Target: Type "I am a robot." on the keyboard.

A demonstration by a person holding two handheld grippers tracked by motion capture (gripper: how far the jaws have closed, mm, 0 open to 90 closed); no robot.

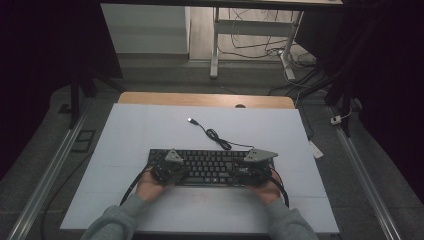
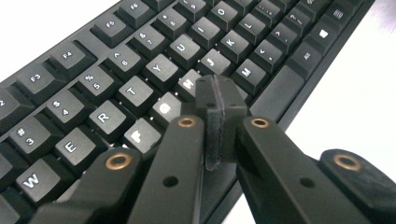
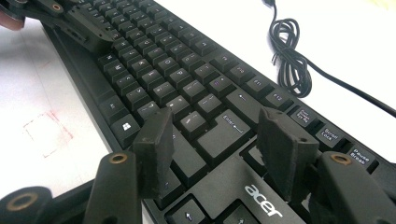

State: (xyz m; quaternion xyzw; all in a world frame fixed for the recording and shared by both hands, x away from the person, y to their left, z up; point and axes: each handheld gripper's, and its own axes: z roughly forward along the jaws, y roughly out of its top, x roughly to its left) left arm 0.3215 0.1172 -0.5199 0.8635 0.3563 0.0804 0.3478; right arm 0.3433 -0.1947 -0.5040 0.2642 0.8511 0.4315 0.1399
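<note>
A black keyboard (image 1: 210,167) lay across the near part of a white table (image 1: 130,135), and both grippers were at it, one toward each end.

The left gripper (image 1: 170,172) sat over the left half of the keyboard (image 2: 140,84), held in the person's left hand (image 1: 149,187). In the left gripper view its jaws were pressed flat together with nothing between them. The joined tip hung over the middle letter rows, just beside the H key (image 2: 189,83), with J (image 2: 214,63) just beyond the tip and G (image 2: 164,109) close at its left. Whether the tip touched a key could not be told. The space bar (image 2: 275,91) ran along the right of the jaws, and the letter rows from W to U spread away to their left.

The right gripper (image 1: 250,172) sat over the right end of the keyboard (image 3: 187,88), held in the right hand (image 1: 267,192). In the right gripper view its jaws stood wide apart and held nothing. The Enter key (image 3: 224,130) lay in the gap between them, a little beyond the pads. The left jaw stood just past the Windows key (image 3: 125,128), and the right jaw rose beside the Scroll Lock key (image 3: 329,135). The brand name (image 3: 264,207) printed on the keyboard lay near the base of the jaws. Beyond the right jaw, a coiled black cable (image 3: 289,56) rested on the white table (image 3: 355,51), well apart from both pads. Far off past the left jaw, the left gripper (image 3: 70,18) showed at the keyboard's other end.
</note>
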